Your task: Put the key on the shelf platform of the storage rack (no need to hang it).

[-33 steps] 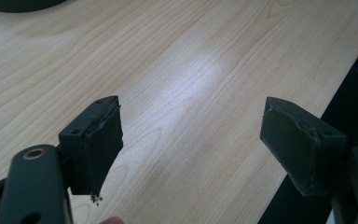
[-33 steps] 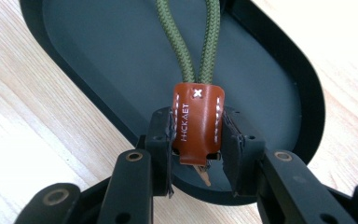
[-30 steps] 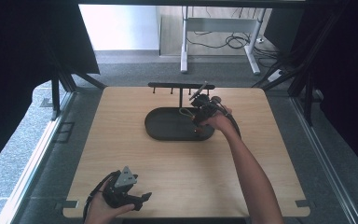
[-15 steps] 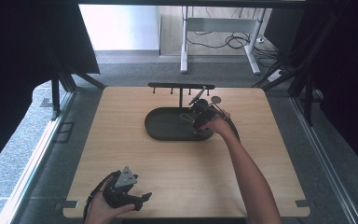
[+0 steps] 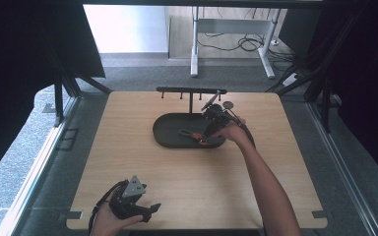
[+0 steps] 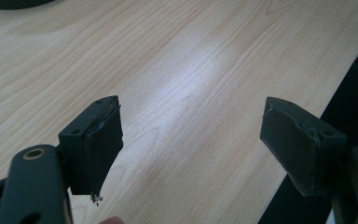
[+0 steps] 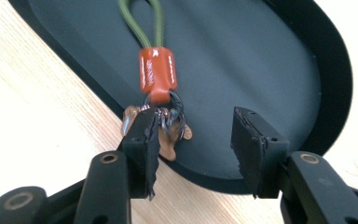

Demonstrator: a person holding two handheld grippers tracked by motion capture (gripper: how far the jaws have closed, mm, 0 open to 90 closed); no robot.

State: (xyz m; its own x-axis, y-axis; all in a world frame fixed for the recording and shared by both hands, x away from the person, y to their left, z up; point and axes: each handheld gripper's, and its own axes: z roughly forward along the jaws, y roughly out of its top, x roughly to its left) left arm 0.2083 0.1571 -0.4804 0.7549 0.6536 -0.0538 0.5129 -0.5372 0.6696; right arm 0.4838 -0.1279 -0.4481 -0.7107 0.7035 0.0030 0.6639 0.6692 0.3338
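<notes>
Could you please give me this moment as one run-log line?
right gripper: jaws just opened, keyring released | keyring: lying in black tray | left gripper: open, idle over table

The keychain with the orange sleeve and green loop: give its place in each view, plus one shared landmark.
High view: the keychain lies in the black oval tray, right of centre, at the right hand-held gripper.
Left gripper view: bare wooden table; a dark edge at top left may be the tray.
Right gripper view: upper centre, on the tray, rings beside one pad.
Shared landmark: the tray.
</notes>
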